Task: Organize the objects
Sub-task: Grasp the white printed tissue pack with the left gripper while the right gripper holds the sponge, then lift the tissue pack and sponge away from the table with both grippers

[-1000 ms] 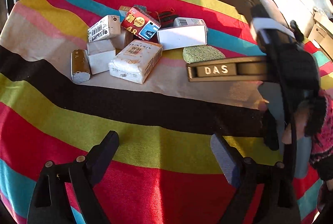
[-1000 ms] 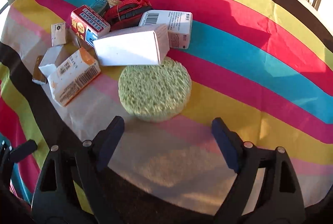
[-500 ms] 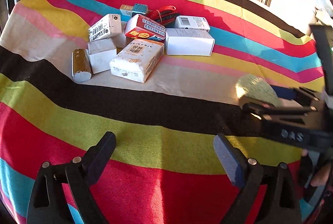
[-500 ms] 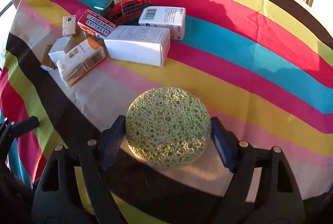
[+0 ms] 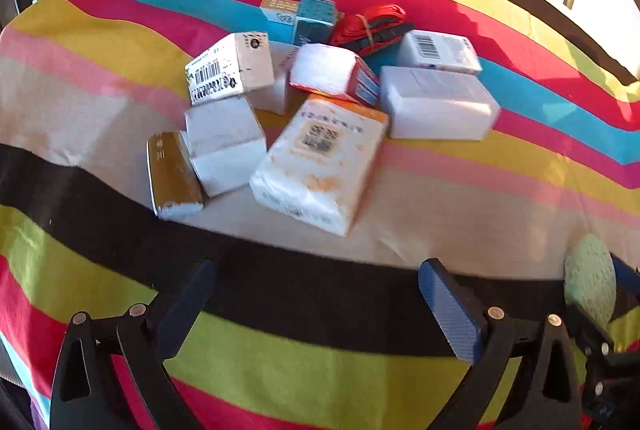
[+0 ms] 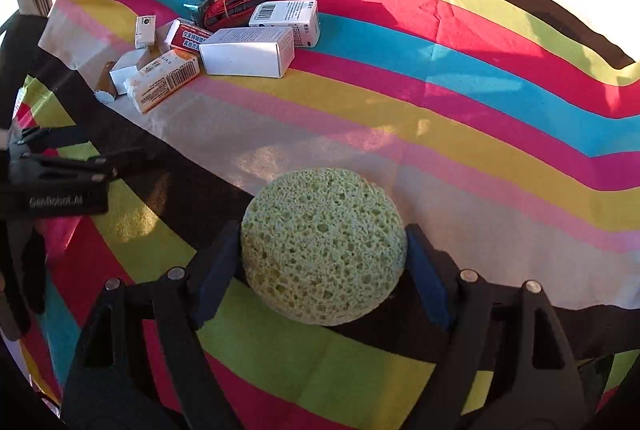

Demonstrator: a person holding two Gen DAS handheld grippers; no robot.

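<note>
My right gripper (image 6: pixel 324 270) is shut on a round green sponge (image 6: pixel 322 244) and holds it over the near black stripe of the striped tablecloth (image 6: pixel 460 78). The sponge also shows at the right edge of the left wrist view (image 5: pixel 590 282). My left gripper (image 5: pixel 320 306) is open and empty, just short of a pile of small boxes. The pile holds an orange-and-white packet (image 5: pixel 320 158), a white box (image 5: pixel 436 102), a barcode box (image 5: pixel 228 68), a small white box (image 5: pixel 224 142) and a gold bar-shaped pack (image 5: pixel 172 174).
Behind the pile lie a red strap bundle (image 5: pixel 372 24), a teal box (image 5: pixel 314 16) and a barcoded white box (image 5: pixel 440 50). In the right wrist view the pile (image 6: pixel 240 50) sits far left and the left gripper (image 6: pixel 60 170) shows at the left edge. Windows ring the far side.
My right gripper closed on the green sponge beside the white box and carried it back toward the near edge. My left gripper moved forward toward the pile of boxes.
</note>
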